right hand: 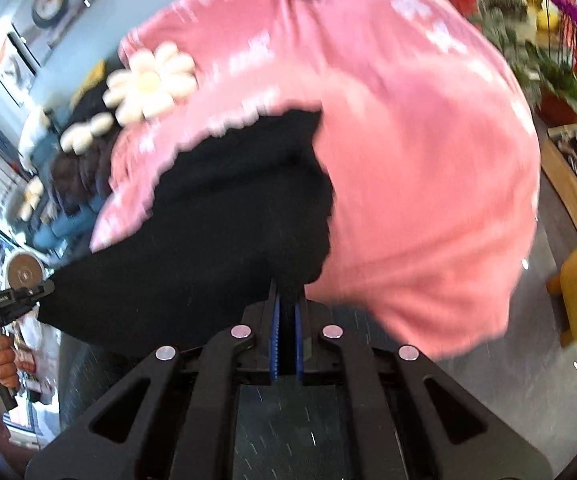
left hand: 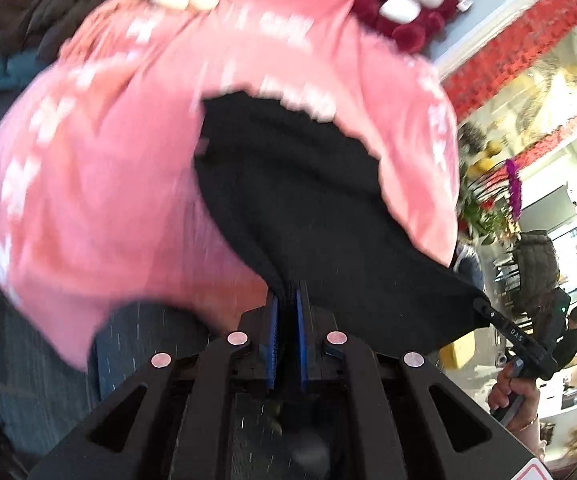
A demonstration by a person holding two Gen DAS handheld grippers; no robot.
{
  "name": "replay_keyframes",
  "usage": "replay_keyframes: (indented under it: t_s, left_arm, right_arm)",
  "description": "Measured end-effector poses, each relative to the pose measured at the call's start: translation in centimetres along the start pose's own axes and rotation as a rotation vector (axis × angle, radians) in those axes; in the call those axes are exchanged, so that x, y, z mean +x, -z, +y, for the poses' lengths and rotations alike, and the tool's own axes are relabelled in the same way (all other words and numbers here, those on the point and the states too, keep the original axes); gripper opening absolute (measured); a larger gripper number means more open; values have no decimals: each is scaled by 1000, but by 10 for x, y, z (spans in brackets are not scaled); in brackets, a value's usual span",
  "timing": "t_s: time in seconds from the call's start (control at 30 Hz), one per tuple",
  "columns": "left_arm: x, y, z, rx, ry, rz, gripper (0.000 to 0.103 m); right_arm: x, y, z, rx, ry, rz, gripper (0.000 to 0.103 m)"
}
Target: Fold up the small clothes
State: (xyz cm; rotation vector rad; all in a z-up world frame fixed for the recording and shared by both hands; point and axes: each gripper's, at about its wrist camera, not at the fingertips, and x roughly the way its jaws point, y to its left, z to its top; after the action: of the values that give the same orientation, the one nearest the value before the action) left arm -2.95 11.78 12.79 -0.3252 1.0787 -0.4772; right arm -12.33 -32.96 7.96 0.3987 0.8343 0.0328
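A small black knit garment [left hand: 308, 184] hangs stretched in the air between both tools: the left gripper [left hand: 287, 300] pinches one edge, the right gripper [right hand: 287, 300] pinches the other. Behind it lies a pink cloth with white print [right hand: 408, 160], blurred.

Bright daylight fills the room, blown out to white along the far window side. Motion blur smears the pink cloth [left hand: 100, 168] and its white print in both views. The fisheye bends everything, with dark vignetted corners.
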Motion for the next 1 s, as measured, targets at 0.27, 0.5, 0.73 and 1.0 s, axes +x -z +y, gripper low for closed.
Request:
replay_keyframes:
  t_s: [0.27, 0.5, 0.73, 1.0]
  left_arm:
    - [27, -94, -14, 46, -37, -143, 5]
    - [95, -174, 0, 49, -124, -139, 6]
    - [201, -232, 32, 21, -232, -47, 10]
    - [261, -258, 81, -137, -273, -42, 16]
  right_arm:
    - [55, -98, 11, -13, -10, -127, 4]
    - [143, -161, 10, 14, 19, -97, 4]
    - [259, -200, -6, 80, 70, 20, 9]
    - [276, -195, -10, 66, 116, 13, 11]
